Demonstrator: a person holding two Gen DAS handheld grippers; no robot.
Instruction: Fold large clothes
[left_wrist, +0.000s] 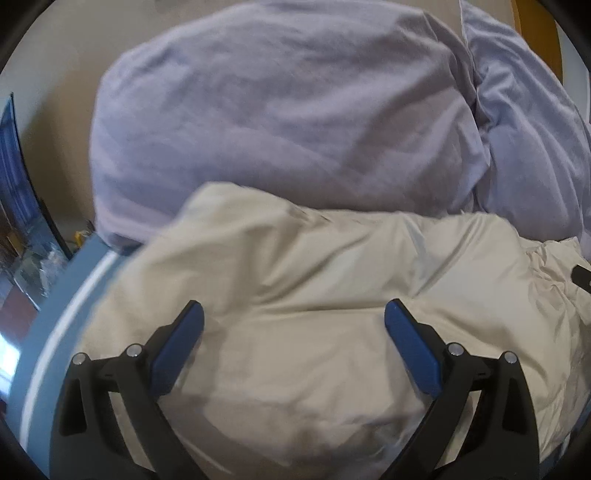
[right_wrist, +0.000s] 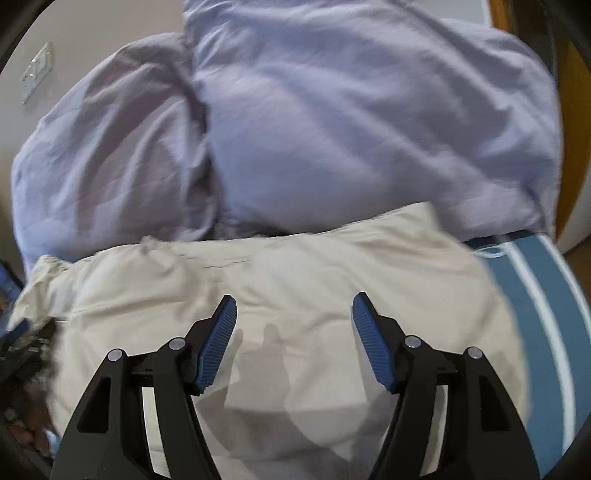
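Blurred throughout by motion, both views, so seams and fine detail hard to read. Cut off at the lower edge of each view: the near part of the cream garment (left_wrist: 295, 332), hidden behind the black tong arms. Hard to identify at the far left of the right wrist view: a dark, cluttered patch (right_wrist: 26, 362) just beside the garment's gathered edge. Small black piece (left_wrist: 581, 278) at the right rim of the left wrist view, cropped, nature unclear. Smooth, slightly shiny, thin cream fabric, softly creased, bunched into fine puckers toward one end, lying on a blue bedsheet with white stripes (right_wrist: 535, 295). Beyond it, touching its far edge, two plump lavender pillows (left_wrist: 266, 122) in matte crinkled cotton, side by side. Long axis of the garment apparently running left to right across both views, puckered end toward the right in the left wrist view and toward the left in the right wrist view; which end is which garment part, impossible to tell. Left gripper (left_wrist: 293, 314) spread wide above the cream fabric, holding nothing. Right gripper (right_wrist: 294, 308) likewise parted, ribbed blue pads (right_wrist: 218, 343) clear of the cloth, shadow cast on it below.
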